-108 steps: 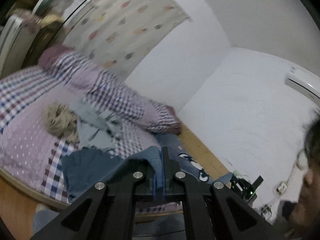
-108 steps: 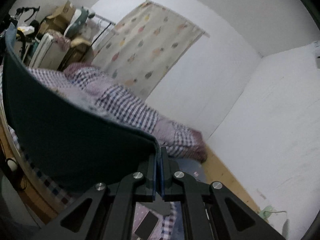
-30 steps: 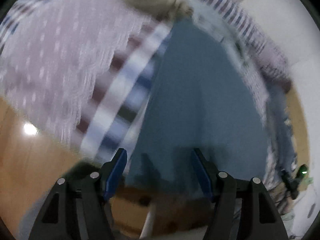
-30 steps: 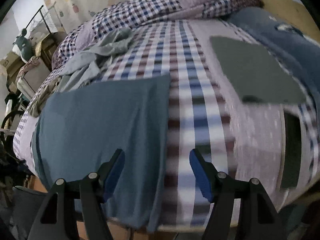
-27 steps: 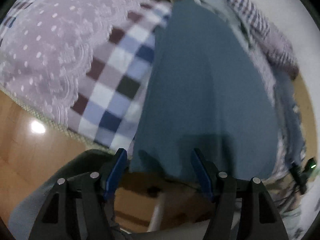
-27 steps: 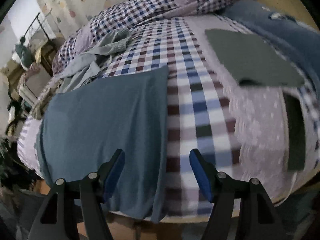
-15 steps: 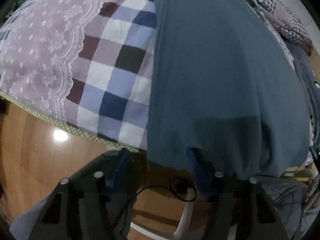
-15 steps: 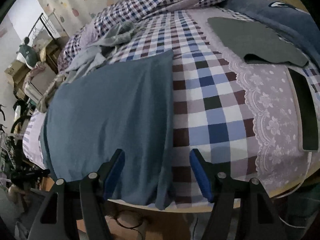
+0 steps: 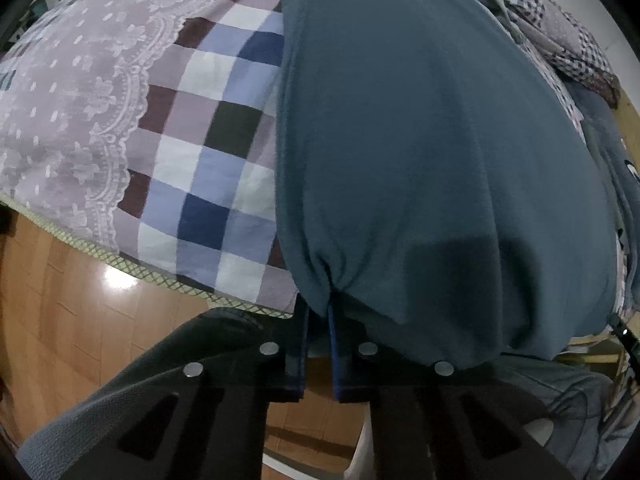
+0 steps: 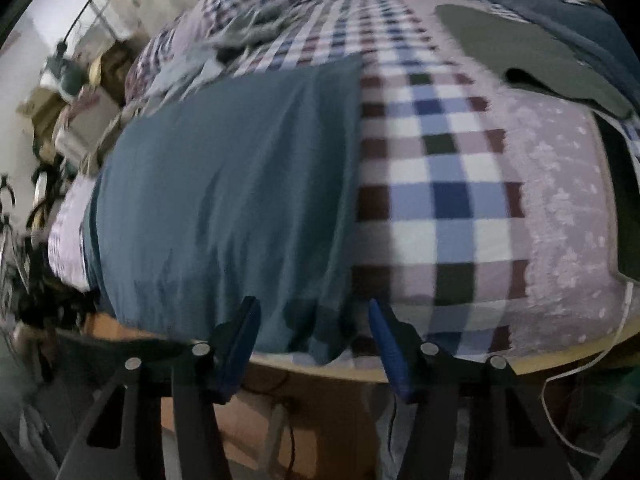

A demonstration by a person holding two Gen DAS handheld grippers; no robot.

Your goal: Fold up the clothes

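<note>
Left wrist view: teal garment [image 9: 420,140] spread flat along the bed [image 9: 192,168], its near hem hanging over the bed's front edge. Left gripper [image 9: 318,320] narrow, pinching a bunched corner of that hem. Looks like one broad layer; further folds probably still left. Open checked cover toward the left edge.

Right wrist view: same garment [image 10: 224,184] over the front edge. Right gripper [image 10: 312,332] wide, holding nothing, astride the hanging right corner. Grey cloth [image 10: 528,52] near the far right corner; free room between.
</note>
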